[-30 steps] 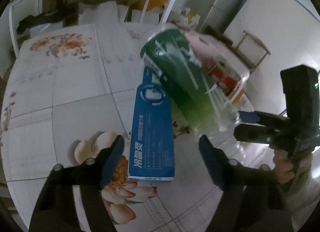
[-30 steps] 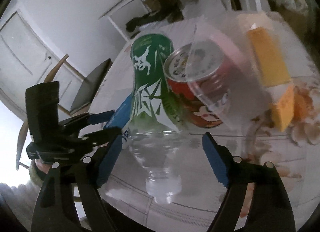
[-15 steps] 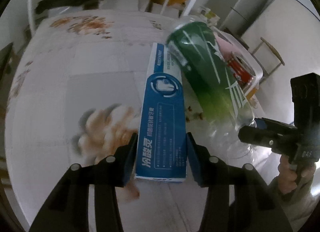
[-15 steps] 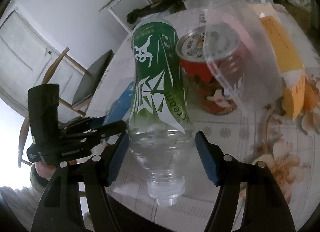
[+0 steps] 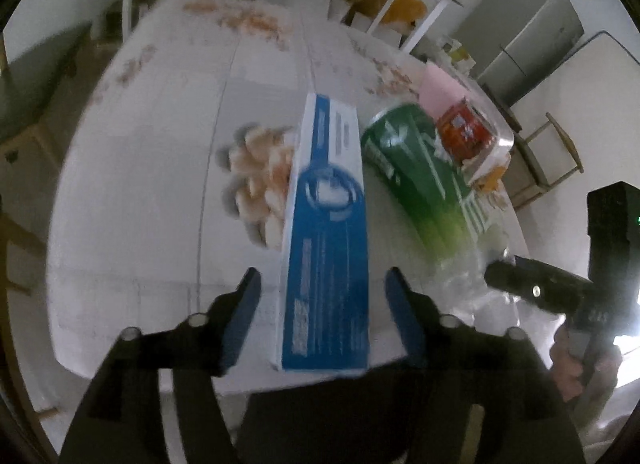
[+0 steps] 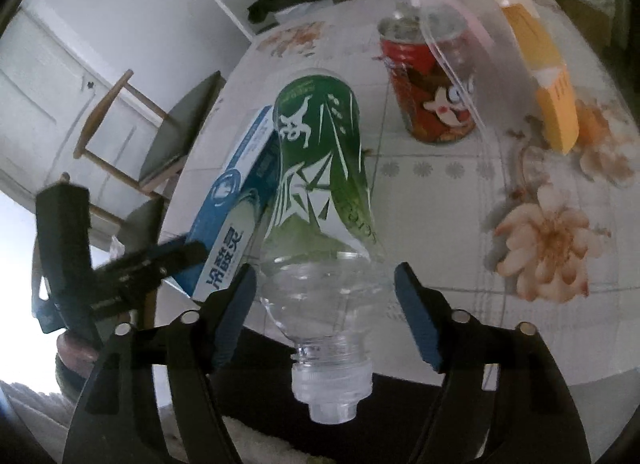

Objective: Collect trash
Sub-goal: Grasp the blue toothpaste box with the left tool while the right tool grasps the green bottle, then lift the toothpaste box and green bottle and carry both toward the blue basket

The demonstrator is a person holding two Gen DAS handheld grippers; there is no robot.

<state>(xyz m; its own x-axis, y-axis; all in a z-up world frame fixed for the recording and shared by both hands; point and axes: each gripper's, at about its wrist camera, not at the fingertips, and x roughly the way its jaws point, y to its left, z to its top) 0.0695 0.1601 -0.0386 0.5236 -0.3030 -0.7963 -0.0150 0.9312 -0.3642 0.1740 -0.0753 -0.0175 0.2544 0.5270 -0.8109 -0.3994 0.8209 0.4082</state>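
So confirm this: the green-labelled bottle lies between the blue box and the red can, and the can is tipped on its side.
Not quite. The green-labelled bottle does lie between the blue box and the red can, but the can stands upright, as the right wrist view shows.

Black claw point(image 5: 322, 314) arms, blue pads point(image 5: 244, 318), silver screws.

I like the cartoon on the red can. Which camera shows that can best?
The right wrist view. There the red can stands upright on the table, sharp, with its cartoon showing, though a clear plastic sheet covers part of it. In the left wrist view the can is small, blurred and far off behind the green-labelled bottle.
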